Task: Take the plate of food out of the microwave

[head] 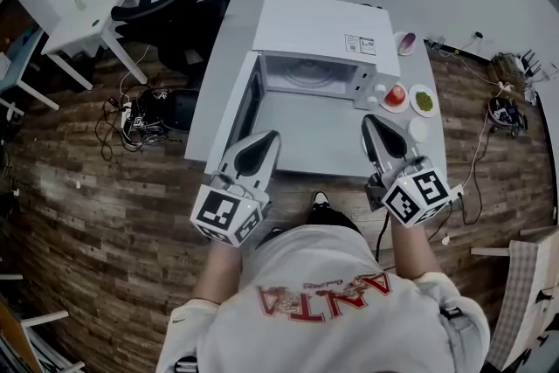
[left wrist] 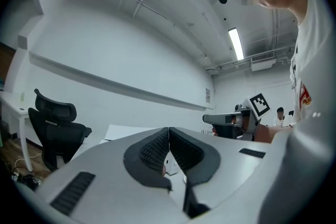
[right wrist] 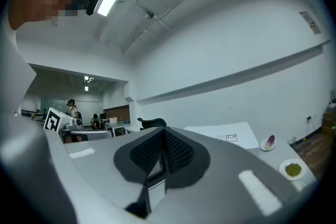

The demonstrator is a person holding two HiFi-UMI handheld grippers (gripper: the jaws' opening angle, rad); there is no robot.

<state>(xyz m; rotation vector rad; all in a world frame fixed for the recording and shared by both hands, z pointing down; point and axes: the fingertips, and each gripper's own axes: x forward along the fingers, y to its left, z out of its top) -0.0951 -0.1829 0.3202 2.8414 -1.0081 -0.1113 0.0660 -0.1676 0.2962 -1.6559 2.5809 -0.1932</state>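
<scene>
Looking down, we see the microwave (head: 314,31) on the grey table (head: 218,57). Its door (head: 250,105) is swung out to the left and stands edge-on to us, so the cavity mouth faces the table's near edge. The glass turntable (head: 307,76) shows inside.

The plate of food (head: 396,95), with something red on it, sits on the table outside the oven, just beside its right front corner. A plate of green food (head: 424,101) lies just to its right. A small white dish (head: 419,130) lies nearer the front edge, and a purple-tinted dish (head: 406,42) is further back along the oven's right side.

We hold the left tongs (head: 272,135) over the table's front left, close to the free edge of the door. Their ribbed jaws are pressed together with nothing between them, as the left gripper view confirms (left wrist: 169,131). The right tongs (head: 371,120) are raised near the oven's right front corner, just short of the plates, and their jaws are likewise closed on nothing (right wrist: 164,131).

Between the two pairs of tongs, a bare stretch of tabletop runs from the cavity mouth to the front edge. Left of the table stand a black office chair (head: 166,13) and a white desk (head: 87,22), with cables (head: 131,113) on the wooden floor (head: 96,214).
</scene>
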